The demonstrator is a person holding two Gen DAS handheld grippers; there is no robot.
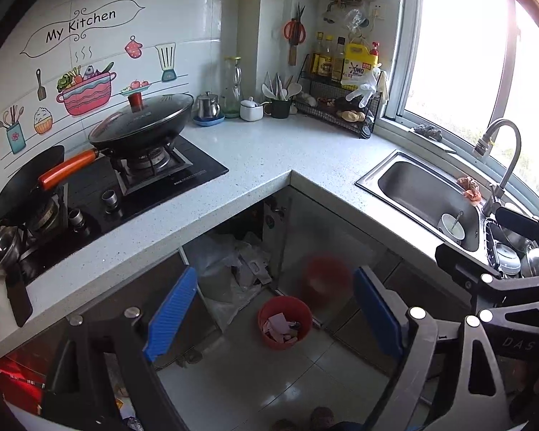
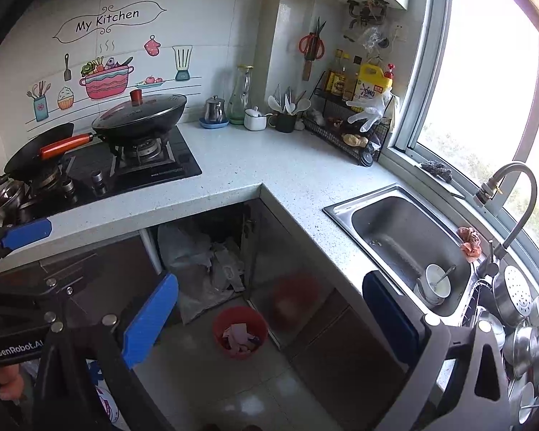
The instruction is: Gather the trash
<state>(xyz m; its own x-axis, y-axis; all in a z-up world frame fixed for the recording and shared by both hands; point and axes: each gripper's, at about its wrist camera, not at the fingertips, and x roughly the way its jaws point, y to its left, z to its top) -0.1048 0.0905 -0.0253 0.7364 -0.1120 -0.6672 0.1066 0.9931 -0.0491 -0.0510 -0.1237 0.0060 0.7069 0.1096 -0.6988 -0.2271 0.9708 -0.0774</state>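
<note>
Here, an L-shaped speckled countertop (image 1: 269, 151) fills the field ahead of and above both tongs. Its left arm carries a black gas hob (image 1: 143, 176) with a lidded wok (image 1: 143, 118); its right arm holds a stainless sink (image 1: 406, 176), which contains a white cup with a spoon (image 1: 452, 226) and stands under a curved faucet (image 1: 503, 143). A wire rack of bottles (image 1: 337, 107) occupies the far corner.

Below the counter's inner corner, an open cabinet shows crumpled plastic bags (image 1: 233, 265).

Left gripper (image 1: 269, 316): blue pads spread wide, nothing between them. Right gripper (image 2: 269, 319): likewise wide apart and empty; in the left view it appears beside the left one, over the sink's near end.

The red trash bin (image 1: 285, 322) stands on the tiled floor, framed between the fingers of each gripper and well below them. It holds paper scraps (image 2: 238, 337), pink and white.
</note>
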